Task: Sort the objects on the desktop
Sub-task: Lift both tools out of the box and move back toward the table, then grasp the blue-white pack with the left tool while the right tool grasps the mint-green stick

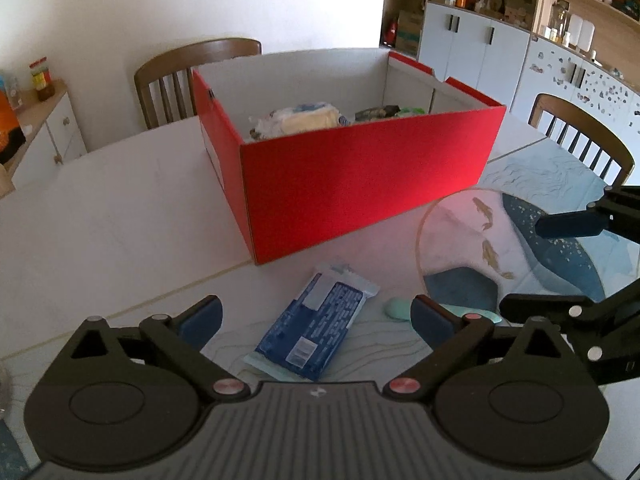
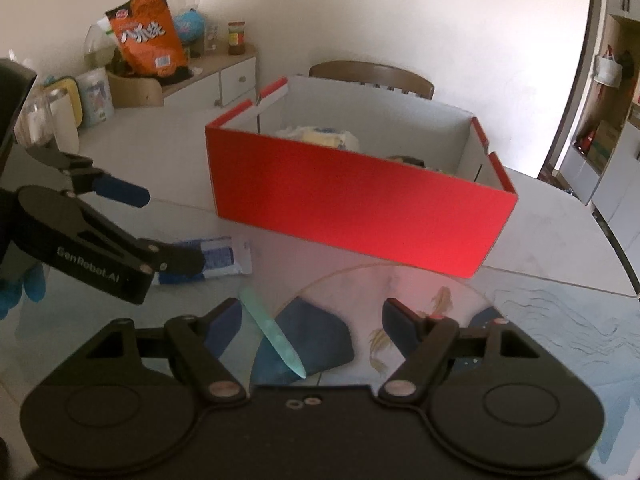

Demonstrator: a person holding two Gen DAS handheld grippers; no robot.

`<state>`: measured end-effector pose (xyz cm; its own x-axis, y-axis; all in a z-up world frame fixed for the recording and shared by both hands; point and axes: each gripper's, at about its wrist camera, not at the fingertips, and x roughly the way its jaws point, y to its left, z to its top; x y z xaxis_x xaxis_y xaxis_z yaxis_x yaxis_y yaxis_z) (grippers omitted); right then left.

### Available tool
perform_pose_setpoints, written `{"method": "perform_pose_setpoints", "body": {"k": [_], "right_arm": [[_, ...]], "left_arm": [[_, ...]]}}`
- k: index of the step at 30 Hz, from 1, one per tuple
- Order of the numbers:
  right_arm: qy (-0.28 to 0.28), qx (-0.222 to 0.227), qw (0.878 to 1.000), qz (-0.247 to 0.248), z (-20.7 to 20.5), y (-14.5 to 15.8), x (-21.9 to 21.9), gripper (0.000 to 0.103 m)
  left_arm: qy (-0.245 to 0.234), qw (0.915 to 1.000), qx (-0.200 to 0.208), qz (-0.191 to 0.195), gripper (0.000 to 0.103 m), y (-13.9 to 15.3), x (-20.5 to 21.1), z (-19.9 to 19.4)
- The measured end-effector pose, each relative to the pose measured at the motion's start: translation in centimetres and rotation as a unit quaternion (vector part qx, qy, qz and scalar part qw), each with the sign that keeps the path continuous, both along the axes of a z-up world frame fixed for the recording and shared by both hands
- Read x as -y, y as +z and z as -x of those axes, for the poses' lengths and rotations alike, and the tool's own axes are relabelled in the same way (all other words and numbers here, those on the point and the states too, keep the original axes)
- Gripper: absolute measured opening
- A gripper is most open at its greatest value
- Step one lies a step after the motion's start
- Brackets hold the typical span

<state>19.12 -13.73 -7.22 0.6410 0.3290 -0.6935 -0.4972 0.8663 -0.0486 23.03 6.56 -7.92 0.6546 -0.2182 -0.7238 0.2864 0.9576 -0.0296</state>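
My desk [image 1: 120,208] is smooth and white, with a shiny fish picture near its right edge, and the red cardboard box [image 1: 360,176] in the middle already holds some soft wrapped things. A flat, crinkly blue packet [image 1: 316,328] and a thin mint-green stick [image 2: 276,336] are left on the desk near the box. My left tongs [image 1: 316,316] stand wide apart above the packet, and my right tongs [image 2: 312,316] stand apart over the stick, holding nothing.

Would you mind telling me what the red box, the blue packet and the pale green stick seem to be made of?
Red box: probably cardboard, matte red outside, white inside, with folded flaps at the end.
Blue packet: likely plastic film, slightly glossy, with crimped sealed ends and printed text.
Pale green stick: smooth, slightly translucent; maybe plastic, hard to say.
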Motion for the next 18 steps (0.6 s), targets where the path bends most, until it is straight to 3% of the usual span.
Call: {"method": "perform_pose_setpoints", "body": {"k": [18], "right_arm": [[0.025,-0.021,0.999,0.02,-1.1,-4.1,-1.5,0.072]], "left_arm": [[-0.003,0.9999,0.005,0.015,0.101,-3.0,-0.3,-0.8]]}}
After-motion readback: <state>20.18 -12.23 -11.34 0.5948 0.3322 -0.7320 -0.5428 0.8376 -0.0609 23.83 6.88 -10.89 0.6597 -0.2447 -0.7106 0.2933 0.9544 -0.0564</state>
